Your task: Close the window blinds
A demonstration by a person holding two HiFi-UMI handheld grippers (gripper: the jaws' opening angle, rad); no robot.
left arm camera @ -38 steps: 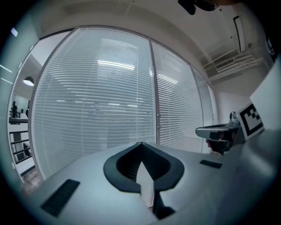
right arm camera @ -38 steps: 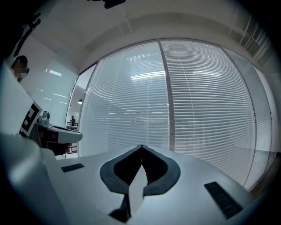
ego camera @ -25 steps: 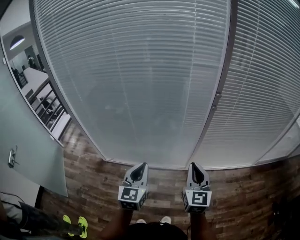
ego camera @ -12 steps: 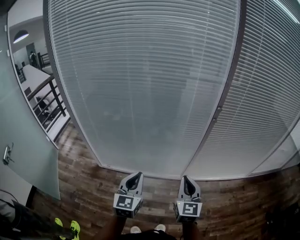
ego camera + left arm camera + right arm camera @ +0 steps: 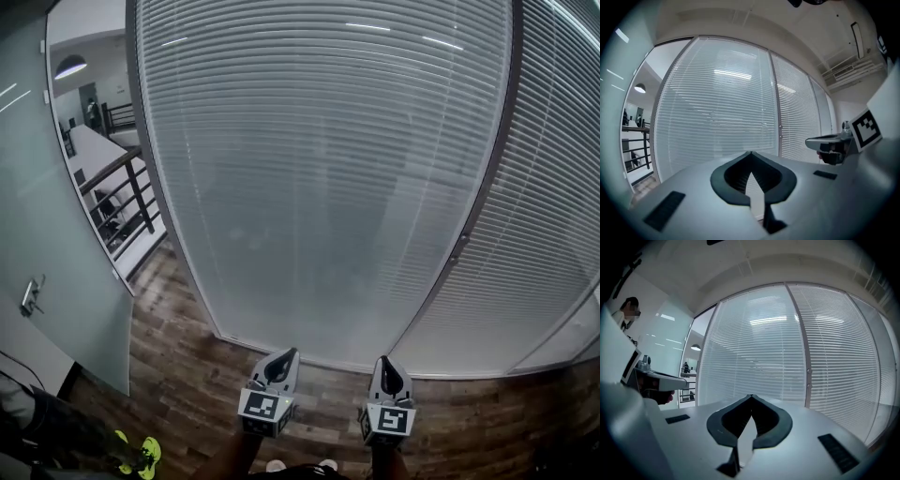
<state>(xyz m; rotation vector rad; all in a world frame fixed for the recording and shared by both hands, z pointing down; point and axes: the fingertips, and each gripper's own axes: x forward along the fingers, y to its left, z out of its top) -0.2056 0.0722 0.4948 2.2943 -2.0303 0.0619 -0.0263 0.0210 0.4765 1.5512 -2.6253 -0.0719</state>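
Two shut grippers point at the glass wall from the bottom of the head view. At the far left stands a glass door with a lever handle, and a dark railing shows beyond it. Next comes the wide centre panel of window blinds. It hangs down to the wooden floor, with its slats running level across the frame.

Below it at centre bottom is the left gripper, its jaws together with nothing between them. Just to its right is the right gripper, its jaws likewise pressed together and empty. Both sit short of the blinds, touching nothing.

Right of them a dark mullion slants up the frame and carries a small knob. Past it hangs a second panel of blinds, also fully lowered.

The slats look turned nearly flat already, though a hazy view through them suggests they are not quite sealed. If the knob is the tilt control, which I cannot confirm, it lies up and to the right of both sets of fingertips. It is nearer the right gripper, so that hand would likely reach for it. No container shows in any view.
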